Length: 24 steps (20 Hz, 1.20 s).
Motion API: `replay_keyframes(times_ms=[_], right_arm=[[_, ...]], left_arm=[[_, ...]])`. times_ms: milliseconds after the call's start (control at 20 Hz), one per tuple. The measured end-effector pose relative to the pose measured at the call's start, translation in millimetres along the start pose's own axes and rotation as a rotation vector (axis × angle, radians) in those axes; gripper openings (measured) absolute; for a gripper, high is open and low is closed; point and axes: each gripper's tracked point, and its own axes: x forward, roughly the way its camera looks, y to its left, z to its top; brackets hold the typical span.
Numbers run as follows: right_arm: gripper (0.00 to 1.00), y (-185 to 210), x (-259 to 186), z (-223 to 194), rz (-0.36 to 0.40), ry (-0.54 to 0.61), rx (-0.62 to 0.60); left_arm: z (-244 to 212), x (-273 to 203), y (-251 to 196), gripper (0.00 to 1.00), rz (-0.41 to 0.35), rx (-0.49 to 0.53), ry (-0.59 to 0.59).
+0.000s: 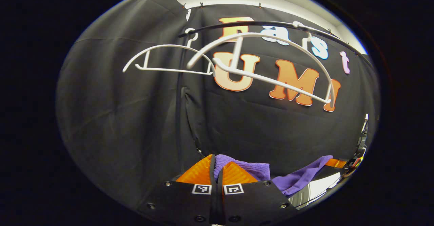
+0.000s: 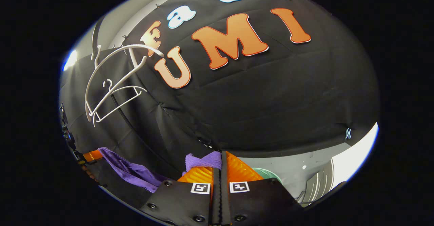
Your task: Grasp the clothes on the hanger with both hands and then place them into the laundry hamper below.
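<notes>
— What's carrying things in here?
— A dark rail [image 1: 271, 24] is running along the top of the booth, and two bare white hangers [image 1: 257, 59] are hanging on it, one beside the other.
— And below?
— Pale floor [image 2: 298, 166] is showing.

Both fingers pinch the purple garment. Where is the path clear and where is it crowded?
Crowded up top: two bare white hangers on the rail. The purple garment spans both grippers. Free: bare floor between the wall cloth and the hamper rim.

Two bare white plastic hangers [image 1: 261, 61] [image 1: 169, 59] hang on one dark rail [image 1: 271, 24]. One purple cloth garment [image 1: 247, 168] and two grippers [image 1: 217, 171] [image 2: 222, 165] are in view.
</notes>
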Motion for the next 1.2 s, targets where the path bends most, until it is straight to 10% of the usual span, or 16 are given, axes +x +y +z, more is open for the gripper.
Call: replay_keyframes(times_ms=[700,1200], right_arm=[[0.08,-29.1,-8.3,-10.4,-0.066,0.016,0.021],[0.08,-90.7,40.7,-100.1,-0.225,0.221,-0.064]], left_arm=[[-49.2,33.5,-169.0,0.00,-0.261,0.039,0.116],[-180.2,88.6,-162.2,0.00,-0.153,0.164,0.426]])
